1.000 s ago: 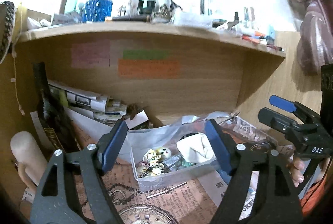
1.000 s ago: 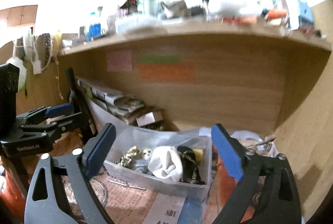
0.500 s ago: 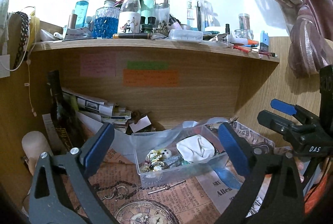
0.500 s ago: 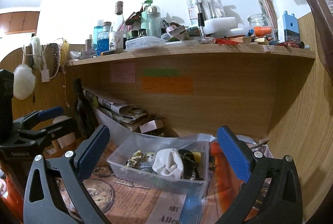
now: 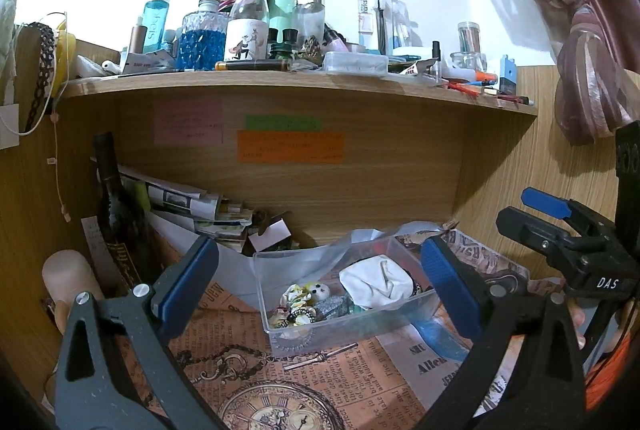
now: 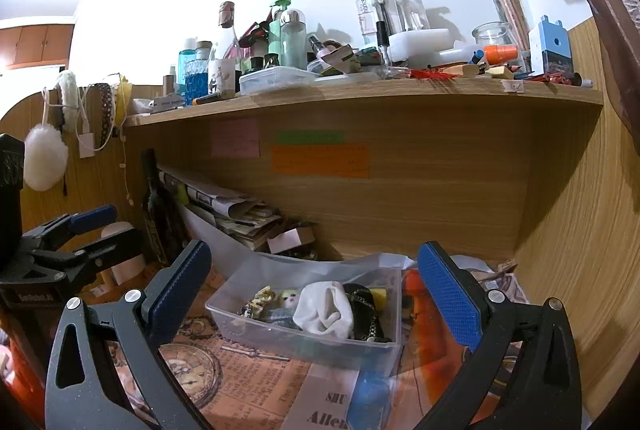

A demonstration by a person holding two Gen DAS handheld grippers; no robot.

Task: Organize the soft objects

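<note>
A clear plastic box (image 6: 304, 314) sits on the paper-covered desk under the shelf, its long side running left to right. Inside lies a crumpled white cloth (image 6: 326, 310) beside a small doll (image 6: 289, 297) and a black chained thing (image 6: 362, 304). The left gripper (image 5: 320, 284) and the right gripper (image 6: 316, 292) both gape wide, holding nothing.

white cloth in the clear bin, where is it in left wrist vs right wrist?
Left wrist: white cloth lies lower centre-right, at the right end of the clear bin.
Right wrist: white cloth lies lower centre, mid-bin, beside a dark item.
Shared landmark: orange sticky note on the back panel.
</note>
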